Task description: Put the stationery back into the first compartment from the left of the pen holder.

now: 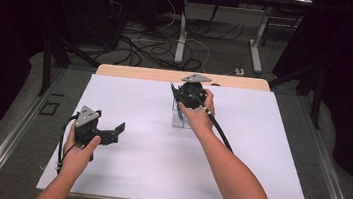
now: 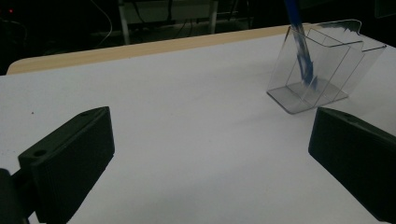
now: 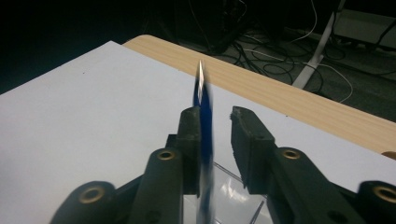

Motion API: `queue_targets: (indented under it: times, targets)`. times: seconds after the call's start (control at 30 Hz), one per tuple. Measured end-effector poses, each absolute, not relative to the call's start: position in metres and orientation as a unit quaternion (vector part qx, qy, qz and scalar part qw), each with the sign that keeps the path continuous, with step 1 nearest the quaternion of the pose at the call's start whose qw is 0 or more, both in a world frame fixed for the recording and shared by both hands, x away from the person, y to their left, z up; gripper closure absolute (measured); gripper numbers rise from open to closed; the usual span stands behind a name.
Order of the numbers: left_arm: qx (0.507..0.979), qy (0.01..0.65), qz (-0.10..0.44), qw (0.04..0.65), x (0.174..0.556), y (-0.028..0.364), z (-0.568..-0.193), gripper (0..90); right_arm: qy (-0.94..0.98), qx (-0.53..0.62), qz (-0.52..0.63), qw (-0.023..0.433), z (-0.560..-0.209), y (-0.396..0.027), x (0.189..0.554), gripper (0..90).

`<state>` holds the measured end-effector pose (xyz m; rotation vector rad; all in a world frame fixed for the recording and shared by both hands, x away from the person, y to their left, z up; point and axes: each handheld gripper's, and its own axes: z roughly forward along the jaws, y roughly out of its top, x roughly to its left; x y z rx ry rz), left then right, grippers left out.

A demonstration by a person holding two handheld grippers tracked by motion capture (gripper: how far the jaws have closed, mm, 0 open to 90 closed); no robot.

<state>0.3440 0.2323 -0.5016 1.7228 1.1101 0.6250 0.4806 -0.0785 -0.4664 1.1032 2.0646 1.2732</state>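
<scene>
1. Table (image 1: 120, 173): a white sheet covers the top; a bare wood strip runs along the far edge.
2. Holder (image 2: 322, 70): a clear plastic box with an inner divider, open at the top. It stands upright on the white sheet, near the far edge, around the middle of the table's width.
3. Pen (image 2: 301, 51): blue, blurred in both claw views. Its lower end sits inside the holder, in the compartment at the left as the left claw view shows it. It leans, and its upper part rises above the holder rim.
4. Right claw (image 3: 215, 123): held directly above the holder, pointing downward. The jaws stand apart. The pen lies against the left jaw as that view shows it; a visible gap separates the pen from the other jaw. State: released, with the pen between the jaws.
5. Left claw (image 2: 210, 154): held low over the near-left part of the table, well apart from the holder, pointing toward it. The jaws stand wide with nothing between them. State: released.
</scene>
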Motion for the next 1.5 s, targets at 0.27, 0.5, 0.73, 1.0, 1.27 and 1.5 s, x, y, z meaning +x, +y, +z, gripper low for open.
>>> queue_targets:
  times: [0.27,0.5,0.73,1.0,1.27,1.5]
  targets:
    - [0.705,0.455,0.257,0.479,0.344,0.232,-0.501,0.1,0.752,0.399,0.472,0.228,-0.459,-0.083,0.477,50.8]
    - [0.705,0.455,0.257,0.479,0.344,0.232,-0.502,0.1,0.761,0.391,0.462,0.233,-0.452,-0.089,0.471,39.5]
    - [0.705,0.456,0.257,0.479,0.344,0.232,-0.502,0.1,0.758,0.394,0.469,0.224,-0.443,-0.099,0.465,30.4]
    - [0.705,0.457,0.257,0.478,0.344,0.232,-0.502,0.1,0.763,0.398,0.457,0.225,-0.433,-0.114,0.455,15.0]
    - [0.704,0.457,0.258,0.478,0.344,0.232,-0.502,0.1,0.758,0.407,0.454,0.234,-0.428,-0.134,0.445,8.6]
    - [0.704,0.458,0.258,0.478,0.343,0.232,-0.502,0.1,0.755,0.408,0.456,0.239,-0.428,-0.152,0.435,3.9]
